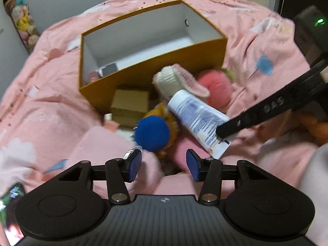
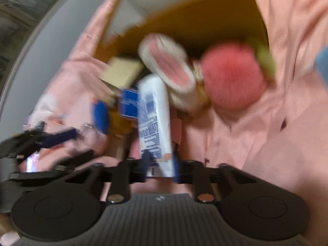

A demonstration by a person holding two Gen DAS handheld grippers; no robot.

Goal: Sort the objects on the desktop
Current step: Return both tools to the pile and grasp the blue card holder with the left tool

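Observation:
A white tube with blue print (image 1: 196, 116) lies tilted among the objects on the pink bedding; my right gripper (image 2: 161, 167) is shut on its crimped end, seen from the left wrist view as a black finger (image 1: 254, 114) on the tube. My left gripper (image 1: 164, 165) is open and empty, just short of a blue pompom (image 1: 152, 133) on a yellow plush. A white and pink knitted piece (image 1: 180, 80) and a pink fuzzy ball (image 1: 217, 88) lie in front of the open orange box (image 1: 155, 73). Both views are blurred.
A small cardboard box (image 1: 130, 104) leans by the orange box's front wall. Small dark and pink items (image 1: 102, 72) sit in the box's near corner. A phone (image 1: 10, 209) lies at bottom left. Plush toys (image 1: 20, 18) hang at the far left wall.

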